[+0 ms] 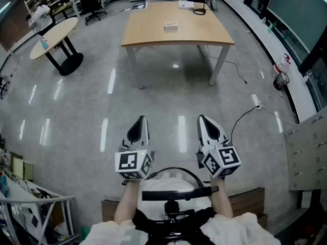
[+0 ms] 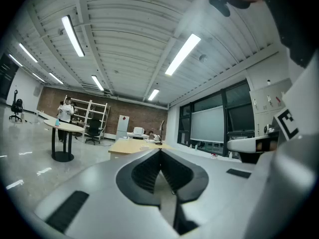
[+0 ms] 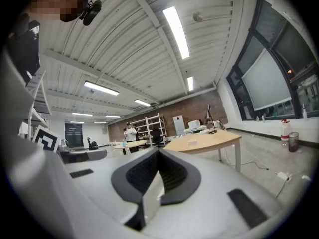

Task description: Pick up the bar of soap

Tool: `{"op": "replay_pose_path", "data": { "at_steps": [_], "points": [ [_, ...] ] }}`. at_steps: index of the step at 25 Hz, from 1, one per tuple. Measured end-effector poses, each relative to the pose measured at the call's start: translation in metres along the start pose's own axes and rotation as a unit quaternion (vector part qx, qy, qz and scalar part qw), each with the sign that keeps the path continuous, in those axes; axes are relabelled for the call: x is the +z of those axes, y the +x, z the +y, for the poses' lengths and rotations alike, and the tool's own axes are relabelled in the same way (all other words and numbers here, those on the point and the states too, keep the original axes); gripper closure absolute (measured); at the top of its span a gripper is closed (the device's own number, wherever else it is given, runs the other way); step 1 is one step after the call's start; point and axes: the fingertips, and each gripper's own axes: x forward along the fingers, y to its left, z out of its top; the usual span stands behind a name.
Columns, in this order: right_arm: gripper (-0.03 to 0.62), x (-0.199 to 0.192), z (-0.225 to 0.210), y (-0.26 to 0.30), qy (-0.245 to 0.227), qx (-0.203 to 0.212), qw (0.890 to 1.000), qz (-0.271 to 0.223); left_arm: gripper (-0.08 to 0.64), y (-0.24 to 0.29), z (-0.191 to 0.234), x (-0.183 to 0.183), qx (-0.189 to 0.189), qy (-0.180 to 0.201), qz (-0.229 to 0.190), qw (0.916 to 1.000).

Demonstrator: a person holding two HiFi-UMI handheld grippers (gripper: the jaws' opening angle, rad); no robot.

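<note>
The bar of soap [image 1: 170, 25] is a small white block lying on the light wooden table [image 1: 153, 34] far ahead across the floor. It also shows as a pale speck, the soap [image 3: 192, 143], on the table top [image 3: 209, 142] in the right gripper view. My left gripper [image 1: 140, 119] and right gripper [image 1: 203, 119] are held side by side close to my body, both pointing level toward that table and well short of it. The left gripper [image 2: 160, 152] has its tips together with nothing between them. The right gripper [image 3: 159, 151] is likewise shut and empty.
A round table [image 1: 53, 37] on a black base stands at the far left, with a person [image 2: 65, 111] beside it. A lamp [image 1: 202, 6] and a white box sit on the wooden table. A cable and power strip [image 1: 255, 101] lie on the floor at right, near grey lockers [image 1: 306, 152].
</note>
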Motion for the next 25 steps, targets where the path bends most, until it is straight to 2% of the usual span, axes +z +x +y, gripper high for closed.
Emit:
{"op": "replay_pose_path", "data": {
  "at_steps": [18, 25],
  "points": [
    [0.581, -0.002, -0.014, 0.002, 0.006, 0.002, 1.000, 0.004, 0.548, 0.014, -0.007, -0.005, -0.006, -0.009, 0.007, 0.9999],
    [0.581, 0.002, -0.023, 0.001, 0.029, 0.028, 0.999, -0.003, 0.548, 0.024, -0.019, -0.005, -0.008, -0.007, 0.009, 0.9999]
  ]
}}
